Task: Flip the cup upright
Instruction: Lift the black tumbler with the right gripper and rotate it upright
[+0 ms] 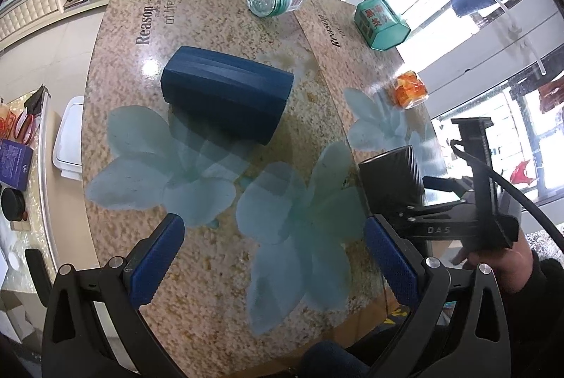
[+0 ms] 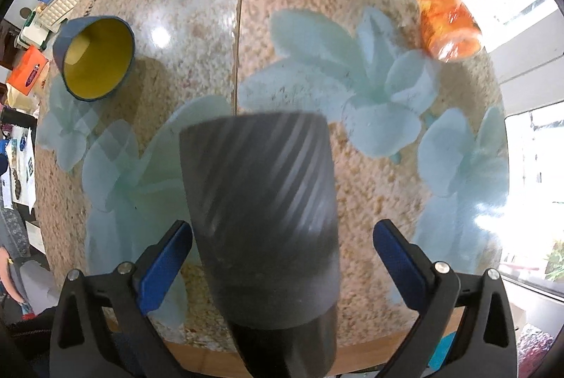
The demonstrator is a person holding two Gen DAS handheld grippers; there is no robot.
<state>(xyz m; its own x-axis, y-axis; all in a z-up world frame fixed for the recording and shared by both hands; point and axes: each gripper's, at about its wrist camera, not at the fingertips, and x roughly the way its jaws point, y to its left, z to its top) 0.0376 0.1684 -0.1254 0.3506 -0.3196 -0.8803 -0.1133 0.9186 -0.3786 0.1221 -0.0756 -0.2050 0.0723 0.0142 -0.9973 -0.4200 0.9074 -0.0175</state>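
Table [image 1: 116,67]: glossy floral top, carrying all.
Blue cup [image 1: 225,94]: upper centre, on its side (awaiting flipping).
Black cup [image 2: 261,219]: between right gripper [image 2: 282,258] pads, jaws wide, not clamping.
Left gripper [image 1: 271,258]: wide, holding 0 items.

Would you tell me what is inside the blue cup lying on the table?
The blue cup lies on its side, mouth toward the right camera. Its yellow inside shows nothing in it; the left view shows only its outside.

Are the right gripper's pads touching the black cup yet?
Apart. Right wrist view shows table between both pads and the black cup.
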